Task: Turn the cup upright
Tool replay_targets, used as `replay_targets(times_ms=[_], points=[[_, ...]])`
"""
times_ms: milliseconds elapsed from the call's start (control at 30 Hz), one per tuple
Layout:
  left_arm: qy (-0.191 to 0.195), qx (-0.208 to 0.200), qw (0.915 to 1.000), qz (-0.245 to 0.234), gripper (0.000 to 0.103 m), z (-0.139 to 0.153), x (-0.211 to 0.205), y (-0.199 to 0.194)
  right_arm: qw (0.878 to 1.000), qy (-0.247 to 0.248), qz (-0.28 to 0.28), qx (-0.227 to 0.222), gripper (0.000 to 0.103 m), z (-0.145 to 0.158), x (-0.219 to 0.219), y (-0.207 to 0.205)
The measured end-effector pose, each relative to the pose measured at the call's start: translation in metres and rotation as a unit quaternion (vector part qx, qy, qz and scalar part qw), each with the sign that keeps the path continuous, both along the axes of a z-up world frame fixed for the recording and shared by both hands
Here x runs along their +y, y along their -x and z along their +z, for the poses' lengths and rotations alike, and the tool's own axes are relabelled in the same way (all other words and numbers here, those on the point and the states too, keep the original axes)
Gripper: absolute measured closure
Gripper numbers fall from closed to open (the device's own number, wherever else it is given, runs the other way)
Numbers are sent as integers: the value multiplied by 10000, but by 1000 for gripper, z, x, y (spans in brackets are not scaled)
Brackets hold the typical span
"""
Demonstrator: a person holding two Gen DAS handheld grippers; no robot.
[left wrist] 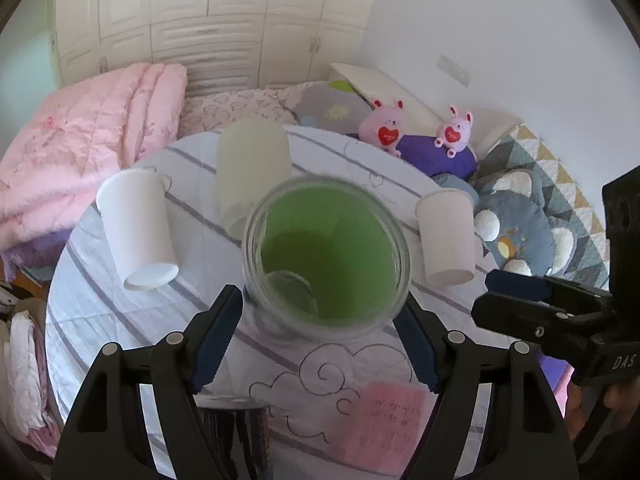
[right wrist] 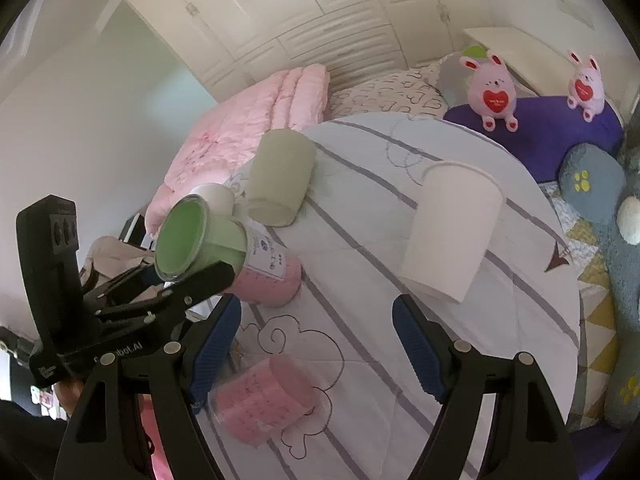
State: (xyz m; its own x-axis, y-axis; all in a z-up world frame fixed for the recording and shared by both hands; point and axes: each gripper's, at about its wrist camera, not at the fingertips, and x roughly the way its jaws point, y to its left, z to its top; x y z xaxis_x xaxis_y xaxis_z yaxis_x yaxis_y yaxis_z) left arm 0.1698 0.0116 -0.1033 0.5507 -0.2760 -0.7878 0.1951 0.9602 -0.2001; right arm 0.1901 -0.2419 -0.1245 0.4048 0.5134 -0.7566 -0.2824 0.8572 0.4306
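My left gripper [left wrist: 320, 312] is shut on a clear plastic cup with a green inside [left wrist: 328, 256], held above the round table with its mouth tilted toward the camera. The same cup [right wrist: 188, 236] shows at the left of the right wrist view, gripped by the left gripper's fingers [right wrist: 200, 280]. My right gripper [right wrist: 316, 340] is open and empty above the table; it also shows at the right edge of the left wrist view [left wrist: 516, 292].
The round table [right wrist: 400, 320] has a striped cloth. On it are white paper cups [left wrist: 136, 224] [left wrist: 446, 236] [right wrist: 452, 236], a pale green cup [right wrist: 280, 176], a pink cup on its side [right wrist: 260, 400] and another pink cup [right wrist: 272, 280]. A bed with pink quilt [left wrist: 80, 140] and plush toys lies behind.
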Motion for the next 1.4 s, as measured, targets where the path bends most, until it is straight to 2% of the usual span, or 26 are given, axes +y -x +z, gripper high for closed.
replay_targets(times_ms=[100, 500, 733, 833, 933, 1067, 1167, 1267, 1400], points=[[-183, 11, 9998, 37, 26, -4, 1, 0, 10000, 17, 46, -11, 24, 0, 7, -2], [-144, -113, 9998, -1, 24, 0, 4, 2, 9999, 92, 138, 2, 24, 3, 22, 1], [-349, -219, 9990, 173, 9, 11, 9, 15, 9997, 118, 164, -102, 24, 9, 28, 3], [-341, -463, 9977, 355, 5, 24, 13, 30, 9995, 79, 197, -219, 24, 18, 29, 10], [-455, -792, 9936, 670, 0, 40, 17, 52, 9986, 112, 205, -481, 24, 30, 29, 22], [-633, -1031, 9884, 916, 0, 52, 16, 78, 9949, 252, 200, -952, 21, 48, 30, 41], [-780, -1124, 9861, 945, 0, 56, 11, 95, 9928, 271, 273, -1133, 21, 58, 32, 55], [-1086, -1356, 9788, 1084, 0, 61, 5, 114, 9896, 271, 291, -1385, 20, 68, 32, 71], [-1131, -1600, 9744, 1102, 0, 67, -1, 133, 9792, 465, 141, -1970, 20, 84, 30, 96]])
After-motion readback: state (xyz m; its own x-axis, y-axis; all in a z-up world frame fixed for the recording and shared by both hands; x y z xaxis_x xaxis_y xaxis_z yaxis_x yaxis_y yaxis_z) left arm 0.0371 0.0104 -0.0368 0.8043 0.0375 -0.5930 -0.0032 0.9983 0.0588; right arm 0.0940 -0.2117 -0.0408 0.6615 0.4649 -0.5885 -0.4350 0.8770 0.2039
